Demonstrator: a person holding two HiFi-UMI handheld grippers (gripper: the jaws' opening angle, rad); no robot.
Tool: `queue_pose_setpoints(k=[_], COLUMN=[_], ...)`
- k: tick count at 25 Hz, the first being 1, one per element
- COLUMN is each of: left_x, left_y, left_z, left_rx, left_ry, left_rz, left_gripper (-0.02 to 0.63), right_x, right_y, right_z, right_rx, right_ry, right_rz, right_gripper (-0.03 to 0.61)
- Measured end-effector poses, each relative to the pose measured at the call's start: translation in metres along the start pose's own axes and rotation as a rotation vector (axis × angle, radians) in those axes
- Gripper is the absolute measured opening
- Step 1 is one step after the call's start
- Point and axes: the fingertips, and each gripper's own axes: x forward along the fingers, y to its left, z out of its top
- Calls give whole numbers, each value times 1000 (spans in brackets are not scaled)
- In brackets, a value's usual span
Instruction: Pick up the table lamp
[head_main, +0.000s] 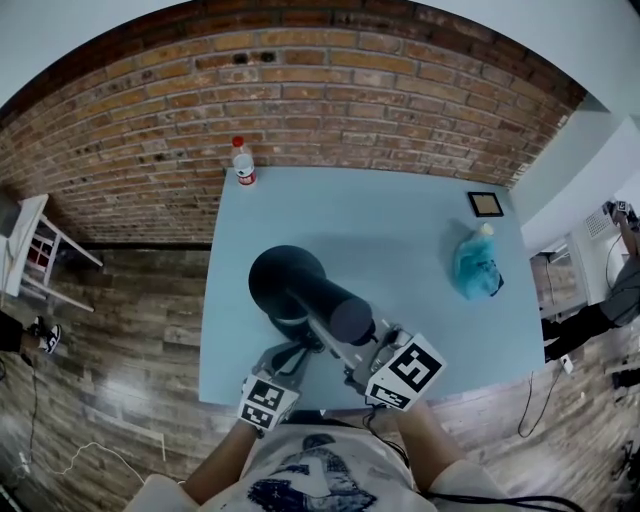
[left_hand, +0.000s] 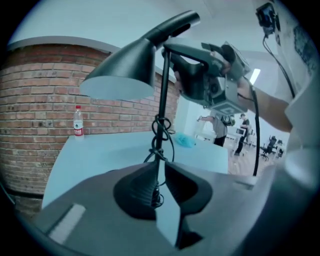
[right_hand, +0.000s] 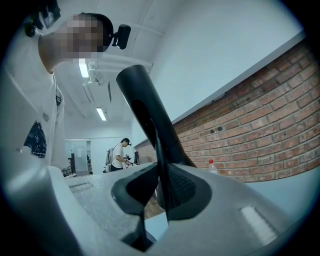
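A black table lamp (head_main: 300, 290) stands on the light blue table (head_main: 400, 230) near its front edge. Its cone shade (left_hand: 122, 75) hangs at the upper left of the left gripper view, and a cord is wound round the thin stem (left_hand: 162, 105). My right gripper (right_hand: 161, 172) is shut on the stem just under the lamp's thick neck (right_hand: 145, 105); the right gripper (left_hand: 212, 80) also shows high on the stem in the left gripper view. Lower down, my left gripper (left_hand: 160, 172) is open, with the stem between its jaws and a slit of table showing. The lamp's base is hidden there.
A water bottle (head_main: 243, 162) stands at the table's far left corner. A small framed picture (head_main: 486, 204) and a blue plastic bag (head_main: 477, 265) lie at the right. A white chair (head_main: 30, 250) stands on the wooden floor at left. A brick wall runs behind, and people stand beyond the table (left_hand: 220, 127).
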Motion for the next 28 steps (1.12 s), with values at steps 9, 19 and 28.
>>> queue_pose_setpoints(k=[9, 19, 28], left_x=[24, 43, 56], left_y=[-1, 7, 13], left_z=[-12, -15, -20], left_rx=[-6, 1, -3], left_ry=[6, -13, -21], left_rz=[-5, -14, -11], left_gripper=[48, 48, 48], right_x=[-2, 0, 0], right_y=[-1, 0, -1], right_z=[0, -1, -2], right_rx=[-10, -12, -8], right_ry=[8, 11, 6], right_rz=[5, 39, 63], right_gripper=[54, 54, 54])
